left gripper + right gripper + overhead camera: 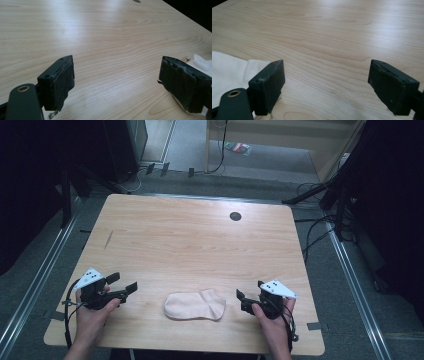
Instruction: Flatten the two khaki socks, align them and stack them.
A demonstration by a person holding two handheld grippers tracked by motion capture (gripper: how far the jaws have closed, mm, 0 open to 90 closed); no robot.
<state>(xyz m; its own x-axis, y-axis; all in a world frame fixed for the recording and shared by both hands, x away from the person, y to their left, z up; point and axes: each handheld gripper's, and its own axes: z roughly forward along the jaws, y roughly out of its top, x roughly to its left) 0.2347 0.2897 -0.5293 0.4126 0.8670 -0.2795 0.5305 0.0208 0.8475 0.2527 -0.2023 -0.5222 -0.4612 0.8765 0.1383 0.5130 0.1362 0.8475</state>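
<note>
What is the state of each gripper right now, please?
Left gripper: open, holding nothing.
Right gripper: open, holding nothing; the sock lies between them.

We see a pale peach sock [195, 305], plain and without pattern, looking off-white in both gripper views. The desk [190, 240] beneath it is light blond wood with fine darker grain lines running across it, and a small round dark grey disc [235, 216] sits in its surface. Our left claw [123, 285] is black with a light grey plate on top; our right claw [241, 298] is black too, with the same light grey plate. The floor [345, 285] around is dull grey.
</note>
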